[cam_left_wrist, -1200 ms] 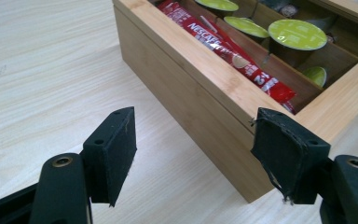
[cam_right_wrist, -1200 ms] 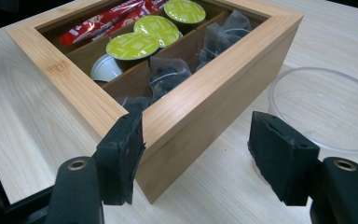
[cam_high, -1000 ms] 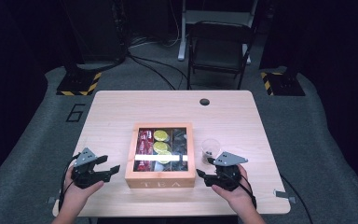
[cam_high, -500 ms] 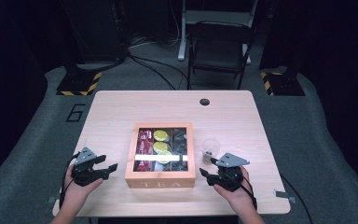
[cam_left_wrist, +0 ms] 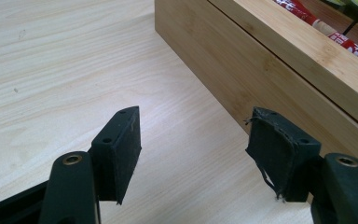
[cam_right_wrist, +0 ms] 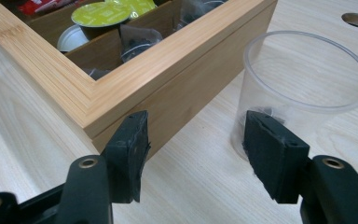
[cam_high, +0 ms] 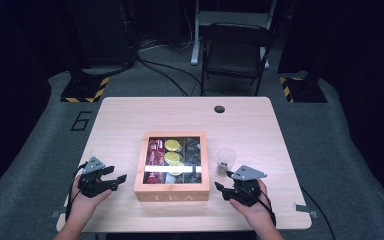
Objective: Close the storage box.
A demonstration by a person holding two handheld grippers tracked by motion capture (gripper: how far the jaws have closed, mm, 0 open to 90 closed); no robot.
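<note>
On the left side of the table (cam_high: 130, 120) a hand (cam_high: 82, 202) comes up from the near edge holding the left gripper (cam_high: 119, 179), which sits low over the wood just beside the left wall of the tea box. Its jaws stand wide apart with nothing between them; in the left gripper view the gripper (cam_left_wrist: 193, 140) frames bare tabletop (cam_left_wrist: 51, 70), and the box's side (cam_left_wrist: 270, 65) runs past the far jaw, close to it but not touching.

In the middle sits the wooden tea box (cam_high: 171, 191), with "TEA" on its front. Inside are red packets (cam_high: 155, 152) on the left, yellow-green capsules (cam_high: 172, 151) in the middle and dark sachets (cam_high: 194, 150) on the right. A bright glare streak crosses the top.

Just right of the box stands a clear plastic cup (cam_high: 225, 160), upright, with something small and dark at the bottom. In the right gripper view the cup (cam_right_wrist: 303, 88) is close to the box corner (cam_right_wrist: 93, 112).

Further right, the other hand (cam_high: 252, 210) holds the right gripper (cam_high: 219, 187) near the box's front right corner. It too is released, jaws spread and empty; in its own view the gripper (cam_right_wrist: 196, 140) has one jaw in front of the box wall and the other in front of the cup's base.
</note>
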